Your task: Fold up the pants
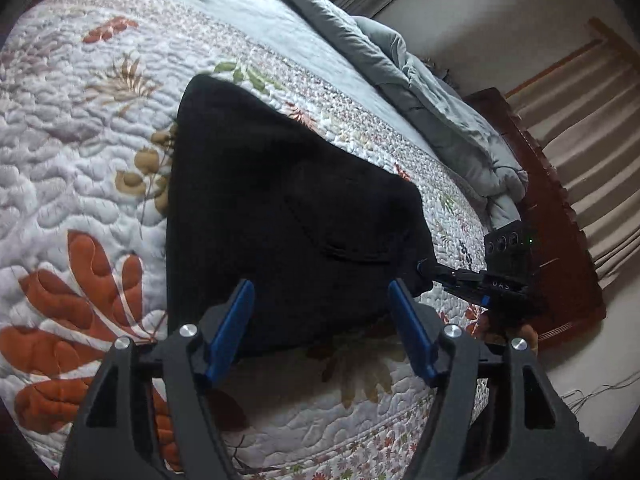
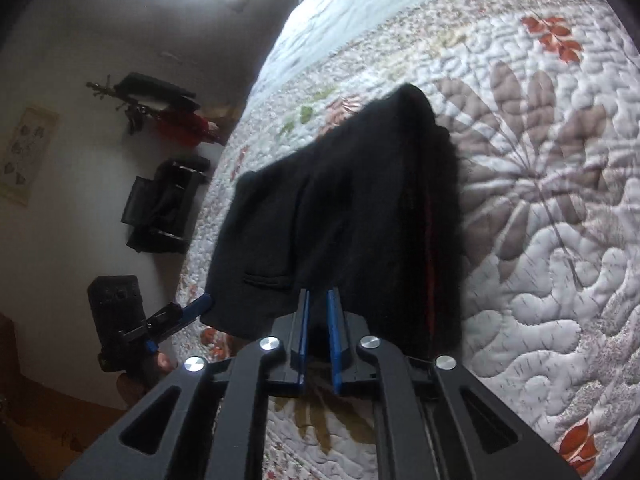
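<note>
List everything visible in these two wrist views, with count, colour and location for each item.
black pants: one, black, partly folded, lying on the quilt
quilt: one, white with orange and brown leaf print, covering the bed
duvet: one, grey, bunched along the far edge of the bed
curtain: one, beige, beyond the bed
wall picture: one, pale, on the wall
hanging items: several, black and red, on the wall; too dim to identify
left gripper: one, black with blue pads, open above the pants' near edge
right gripper: one, black with blue pads, closed on the pants' edge
</note>
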The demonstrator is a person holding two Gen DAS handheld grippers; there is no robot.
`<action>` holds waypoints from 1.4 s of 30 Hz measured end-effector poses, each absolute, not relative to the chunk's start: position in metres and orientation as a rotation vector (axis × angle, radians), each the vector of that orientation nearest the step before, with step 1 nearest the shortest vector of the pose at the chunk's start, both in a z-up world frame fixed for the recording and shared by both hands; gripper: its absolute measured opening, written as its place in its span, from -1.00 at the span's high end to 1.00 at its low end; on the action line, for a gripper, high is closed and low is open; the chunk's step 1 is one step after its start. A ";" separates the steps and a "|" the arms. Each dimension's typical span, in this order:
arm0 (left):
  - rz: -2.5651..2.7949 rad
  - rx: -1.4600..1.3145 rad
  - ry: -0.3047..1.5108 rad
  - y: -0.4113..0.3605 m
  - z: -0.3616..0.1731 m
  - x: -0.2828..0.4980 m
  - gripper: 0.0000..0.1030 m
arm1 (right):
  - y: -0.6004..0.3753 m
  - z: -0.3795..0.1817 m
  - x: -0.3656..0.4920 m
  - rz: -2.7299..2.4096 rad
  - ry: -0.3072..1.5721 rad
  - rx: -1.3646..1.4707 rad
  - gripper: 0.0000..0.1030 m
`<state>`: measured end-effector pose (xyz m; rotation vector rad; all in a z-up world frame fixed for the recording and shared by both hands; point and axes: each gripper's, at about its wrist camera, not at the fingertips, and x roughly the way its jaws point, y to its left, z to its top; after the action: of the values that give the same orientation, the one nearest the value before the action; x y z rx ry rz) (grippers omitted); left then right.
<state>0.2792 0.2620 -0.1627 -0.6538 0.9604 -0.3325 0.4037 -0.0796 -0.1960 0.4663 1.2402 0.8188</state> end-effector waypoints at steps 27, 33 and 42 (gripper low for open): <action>0.014 -0.259 0.702 0.187 -0.036 0.028 -0.94 | -0.190 -0.055 0.099 0.502 0.799 0.349 -0.72; 0.096 -0.217 0.638 0.158 -0.003 -0.037 -0.94 | -0.172 -0.015 0.020 0.442 0.675 0.167 -0.83; 0.136 -0.226 0.629 0.127 0.021 -0.107 -0.94 | -0.129 0.007 -0.060 0.422 0.586 -0.039 -0.90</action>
<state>-0.1075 0.1271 0.0205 -0.2256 0.6287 0.1361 -0.0595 -0.1287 0.0071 -0.0386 0.5858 0.4224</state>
